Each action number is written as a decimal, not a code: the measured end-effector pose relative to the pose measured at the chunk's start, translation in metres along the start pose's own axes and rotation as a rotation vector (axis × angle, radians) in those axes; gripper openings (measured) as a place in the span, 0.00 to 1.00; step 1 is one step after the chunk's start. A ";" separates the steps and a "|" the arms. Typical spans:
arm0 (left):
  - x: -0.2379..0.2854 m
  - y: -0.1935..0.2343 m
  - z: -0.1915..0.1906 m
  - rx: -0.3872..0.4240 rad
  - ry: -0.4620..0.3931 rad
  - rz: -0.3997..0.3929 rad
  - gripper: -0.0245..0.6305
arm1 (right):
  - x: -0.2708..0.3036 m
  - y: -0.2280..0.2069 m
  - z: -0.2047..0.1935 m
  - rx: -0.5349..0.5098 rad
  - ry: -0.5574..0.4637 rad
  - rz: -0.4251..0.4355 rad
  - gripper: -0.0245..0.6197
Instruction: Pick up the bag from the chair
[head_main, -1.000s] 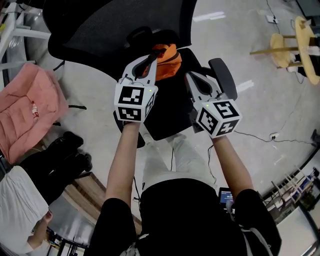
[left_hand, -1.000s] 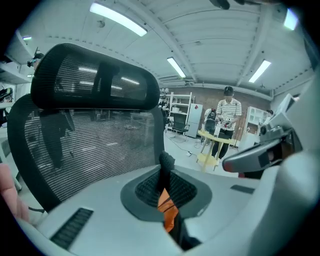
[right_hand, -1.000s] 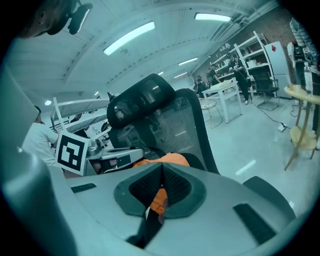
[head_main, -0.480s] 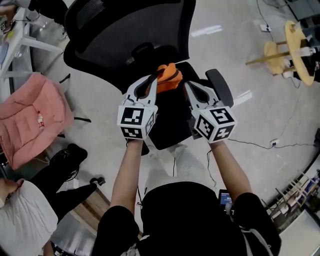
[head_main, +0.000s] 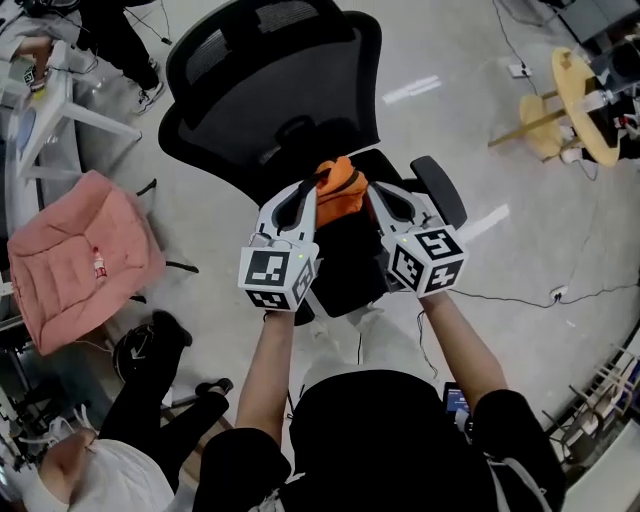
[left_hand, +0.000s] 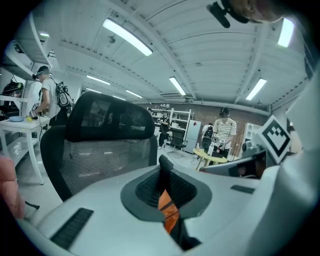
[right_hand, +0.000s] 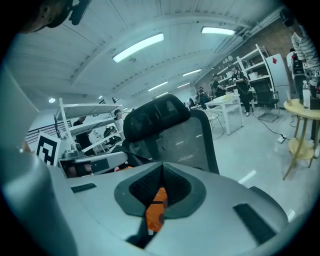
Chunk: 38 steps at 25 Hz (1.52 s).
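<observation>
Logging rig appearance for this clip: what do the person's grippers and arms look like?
The left gripper and right gripper are white, wedge-shaped shells with black ribbed lining round the jaws. Each ends in a cube of black-and-white square markers. No cables show on either. The person wears a black short-sleeved top and light trousers; the forearms are uncovered.

A pale, glossy floor (head_main: 450, 60) spreads across the room, with a thin cable (head_main: 510, 297) trailing over it at the right. A pink cushion (head_main: 80, 255) lies at the left, near a white table (head_main: 45, 105). A round wooden table (head_main: 575, 100) (two-tiered, on slim legs) stands far right. Long light strips (left_hand: 127, 36) cross a white ribbed ceiling (left_hand: 210, 60). Shelves (left_hand: 177, 120) stand before a brick wall (left_hand: 205, 109).
</observation>
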<state>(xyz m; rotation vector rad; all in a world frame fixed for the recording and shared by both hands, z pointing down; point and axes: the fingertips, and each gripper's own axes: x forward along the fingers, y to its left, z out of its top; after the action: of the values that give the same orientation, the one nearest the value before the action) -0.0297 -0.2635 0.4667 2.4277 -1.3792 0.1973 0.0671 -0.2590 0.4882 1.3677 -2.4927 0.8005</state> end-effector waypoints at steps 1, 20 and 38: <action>-0.007 -0.002 0.005 -0.002 -0.008 0.000 0.05 | -0.004 0.004 0.003 -0.001 -0.007 0.000 0.04; -0.134 -0.033 0.081 0.051 -0.165 -0.022 0.05 | -0.075 0.104 0.060 -0.080 -0.171 0.036 0.04; -0.265 -0.071 0.126 0.153 -0.304 -0.064 0.05 | -0.149 0.211 0.067 -0.168 -0.292 0.065 0.04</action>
<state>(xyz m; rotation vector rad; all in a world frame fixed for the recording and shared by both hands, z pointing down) -0.1125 -0.0616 0.2582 2.7129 -1.4522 -0.0909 -0.0176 -0.0966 0.2942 1.4400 -2.7611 0.4142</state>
